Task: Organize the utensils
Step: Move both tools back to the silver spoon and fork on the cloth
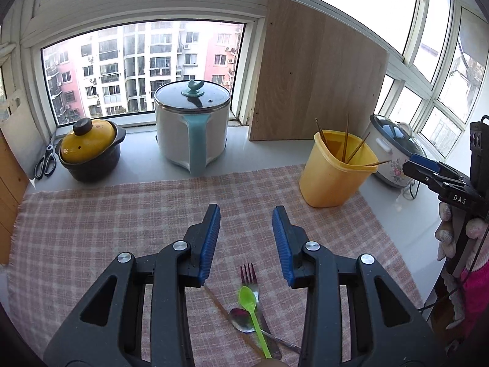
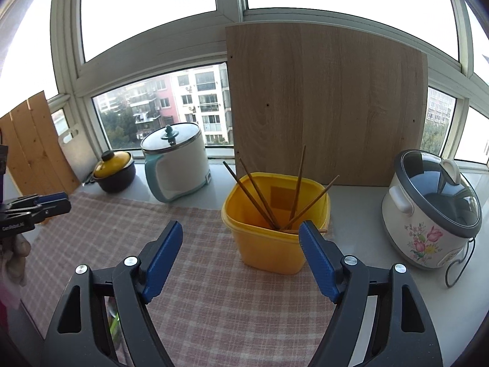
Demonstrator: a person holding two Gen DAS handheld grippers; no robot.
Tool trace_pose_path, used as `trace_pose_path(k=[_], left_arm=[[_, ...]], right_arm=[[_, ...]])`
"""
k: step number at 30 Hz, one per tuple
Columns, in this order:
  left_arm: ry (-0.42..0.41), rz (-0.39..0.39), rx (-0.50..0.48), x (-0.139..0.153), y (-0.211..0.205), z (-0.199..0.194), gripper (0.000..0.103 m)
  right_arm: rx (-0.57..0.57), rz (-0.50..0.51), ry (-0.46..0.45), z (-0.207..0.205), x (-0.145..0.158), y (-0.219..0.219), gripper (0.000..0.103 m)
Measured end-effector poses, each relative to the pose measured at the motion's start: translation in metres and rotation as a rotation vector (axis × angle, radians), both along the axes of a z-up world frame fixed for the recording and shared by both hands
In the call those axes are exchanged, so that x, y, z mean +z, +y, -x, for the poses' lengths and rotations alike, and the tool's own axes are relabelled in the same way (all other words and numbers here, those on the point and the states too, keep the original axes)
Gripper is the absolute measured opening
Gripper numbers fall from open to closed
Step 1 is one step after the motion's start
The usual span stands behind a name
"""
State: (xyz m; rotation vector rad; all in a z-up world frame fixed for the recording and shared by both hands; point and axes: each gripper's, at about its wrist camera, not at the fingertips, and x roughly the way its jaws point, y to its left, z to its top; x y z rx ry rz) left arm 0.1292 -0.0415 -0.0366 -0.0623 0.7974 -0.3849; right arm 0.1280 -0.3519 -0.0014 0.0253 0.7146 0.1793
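My left gripper (image 1: 246, 214) is open and empty above the checked cloth (image 1: 91, 229). Below it lie a green plastic spoon (image 1: 252, 309), a metal fork (image 1: 249, 275), a metal spoon (image 1: 240, 319) and a wooden chopstick (image 1: 226, 312), overlapping. A yellow tub (image 1: 336, 171) with several chopsticks (image 1: 345, 143) stands at the right. My right gripper (image 2: 241, 229) is open and empty just in front of the yellow tub (image 2: 275, 238) and its chopsticks (image 2: 259, 198). The right gripper shows at the right edge of the left wrist view (image 1: 434, 174).
A white electric pot (image 1: 192, 128), a black clay pot with yellow lid (image 1: 90, 150) and scissors (image 1: 45, 162) stand along the window sill. A wooden board (image 2: 324, 104) leans behind the tub. A flowered rice cooker (image 2: 431, 211) stands at the right.
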Motion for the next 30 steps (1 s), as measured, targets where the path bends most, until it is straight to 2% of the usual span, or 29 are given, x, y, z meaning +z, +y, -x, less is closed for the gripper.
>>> trace_pose_path(k=[6,10,22,27,30], left_arm=[[0.113,0.033,0.034,-0.045,0.024,0.017,0.035],[0.17,0.064,0.048,-0.068,0.032,0.027,0.035],[0.299,0.119,0.044,-0.118,0.034,0.04,0.035],[0.335,0.135,0.04,-0.131,0.032,0.04,0.035],[0.349,0.139,0.039,-0.137,0.032,0.039,0.035]], right_arm=[[0.089,-0.013,0.003,0.003,-0.02,0.022,0.078],[0.158,-0.032,0.048,-0.001,-0.035,0.042,0.078],[0.305,-0.095,0.258,-0.024,-0.092,0.091,0.078],[0.337,-0.149,0.355,-0.032,-0.12,0.103,0.068],[0.351,-0.167,0.408,-0.036,-0.135,0.109,0.059]])
